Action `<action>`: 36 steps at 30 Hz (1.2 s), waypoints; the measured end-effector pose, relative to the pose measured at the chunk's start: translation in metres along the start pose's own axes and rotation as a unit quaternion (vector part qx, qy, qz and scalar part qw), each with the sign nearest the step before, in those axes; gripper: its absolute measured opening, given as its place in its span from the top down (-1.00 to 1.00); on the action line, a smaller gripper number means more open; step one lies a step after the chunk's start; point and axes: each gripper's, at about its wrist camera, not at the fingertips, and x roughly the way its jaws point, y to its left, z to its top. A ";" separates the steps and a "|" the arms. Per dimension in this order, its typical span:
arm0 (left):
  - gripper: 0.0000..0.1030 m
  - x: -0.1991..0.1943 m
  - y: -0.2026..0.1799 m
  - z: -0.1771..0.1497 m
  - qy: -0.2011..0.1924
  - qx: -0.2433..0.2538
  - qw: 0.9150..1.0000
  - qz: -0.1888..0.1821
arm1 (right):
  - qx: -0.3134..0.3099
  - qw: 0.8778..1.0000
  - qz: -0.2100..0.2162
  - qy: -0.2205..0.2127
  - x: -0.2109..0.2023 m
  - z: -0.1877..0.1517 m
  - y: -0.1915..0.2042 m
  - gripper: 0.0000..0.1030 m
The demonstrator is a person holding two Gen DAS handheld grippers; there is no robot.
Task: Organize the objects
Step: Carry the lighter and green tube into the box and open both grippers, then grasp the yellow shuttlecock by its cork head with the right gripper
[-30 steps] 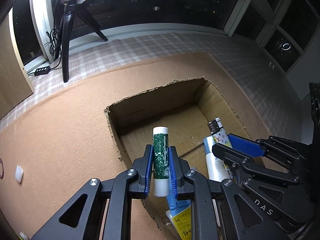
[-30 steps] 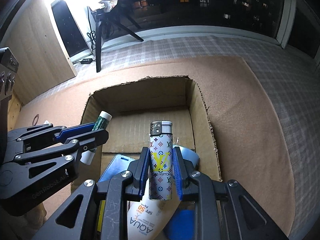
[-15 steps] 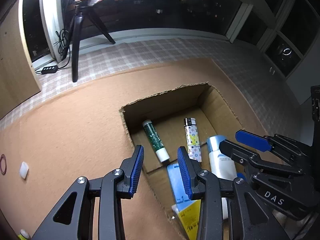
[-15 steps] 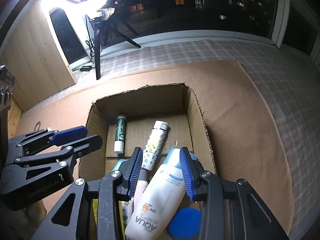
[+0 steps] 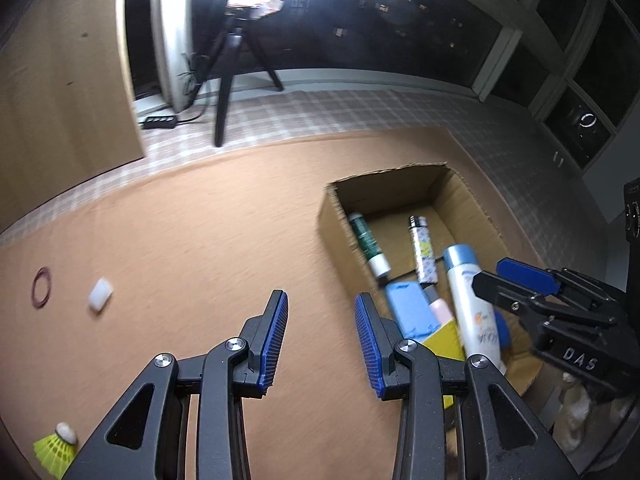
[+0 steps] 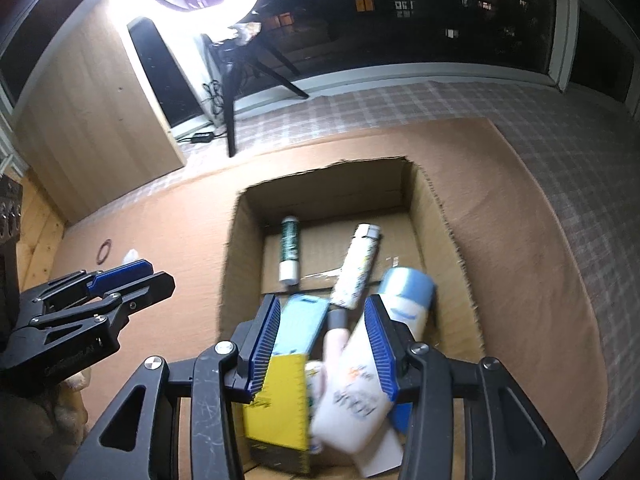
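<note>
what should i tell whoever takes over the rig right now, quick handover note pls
Left gripper: open, empty, above the mat left of the cardboard box.
Right gripper: jaws just opened, nothing gripped, over the box.
Done: green lip balm and patterned lighter lie in the box beside the sunscreen bottle.
Left: rubber band, white cap and yellow shuttlecock remain on the mat.

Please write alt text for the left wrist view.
The open, empty left gripper hangs over a brown mat, beside a cardboard box holding a green tube, patterned lighter and sunscreen bottle. The right gripper enters at right.
</note>
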 end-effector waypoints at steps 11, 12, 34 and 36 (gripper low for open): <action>0.24 -0.054 0.056 -0.053 -0.014 -0.025 0.999 0.039 | -0.046 0.998 0.034 -0.008 -0.019 -0.025 0.062 0.21; 0.24 -0.058 0.061 -0.059 -0.014 -0.027 0.999 0.044 | -0.051 0.998 0.038 -0.007 -0.020 -0.028 0.069 0.20; 0.22 -0.128 0.200 -0.188 -0.013 -0.137 0.982 0.129 | -0.138 0.983 0.108 0.054 0.024 -0.058 0.214 0.17; 0.22 -0.132 0.212 -0.197 -0.013 -0.150 0.980 0.130 | -0.142 0.981 0.115 0.060 0.030 -0.059 0.228 0.17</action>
